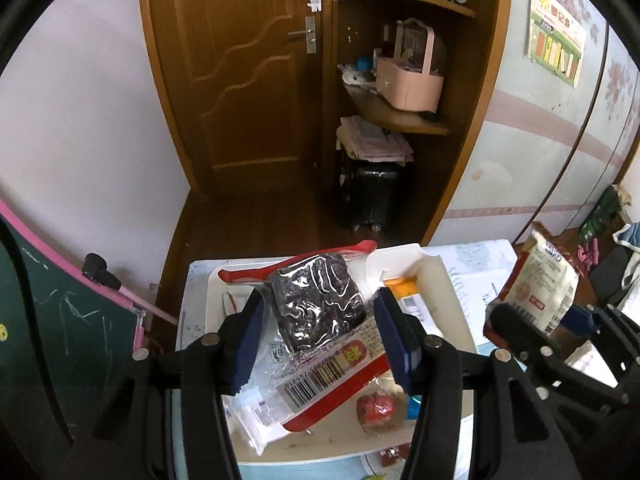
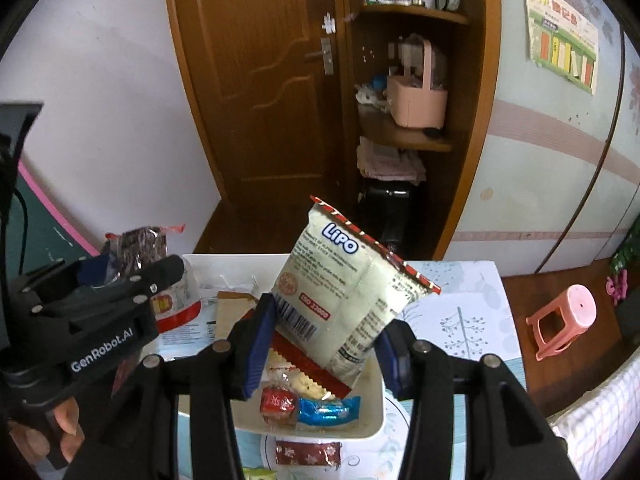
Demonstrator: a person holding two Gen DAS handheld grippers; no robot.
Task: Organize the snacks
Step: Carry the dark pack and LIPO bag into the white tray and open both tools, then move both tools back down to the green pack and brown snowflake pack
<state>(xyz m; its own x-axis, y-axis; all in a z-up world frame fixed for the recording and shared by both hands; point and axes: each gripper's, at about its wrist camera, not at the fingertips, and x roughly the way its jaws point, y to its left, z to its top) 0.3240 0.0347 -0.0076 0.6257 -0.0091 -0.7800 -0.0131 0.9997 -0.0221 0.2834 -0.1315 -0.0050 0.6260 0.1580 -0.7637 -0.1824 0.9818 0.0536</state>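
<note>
My left gripper is shut on a clear red-edged packet with a dark cake inside, held above the white tray. It also shows at the left of the right wrist view. My right gripper is shut on a white Lipo biscuit bag, held tilted above the tray. The bag also shows at the right of the left wrist view. In the tray lie a red candy, a blue candy and other wrapped snacks.
The tray sits on a small table with a leaf-print cover. A red wrapped snack lies on a plate in front of the tray. A pink stool stands on the floor at right. A wooden door and shelves are behind.
</note>
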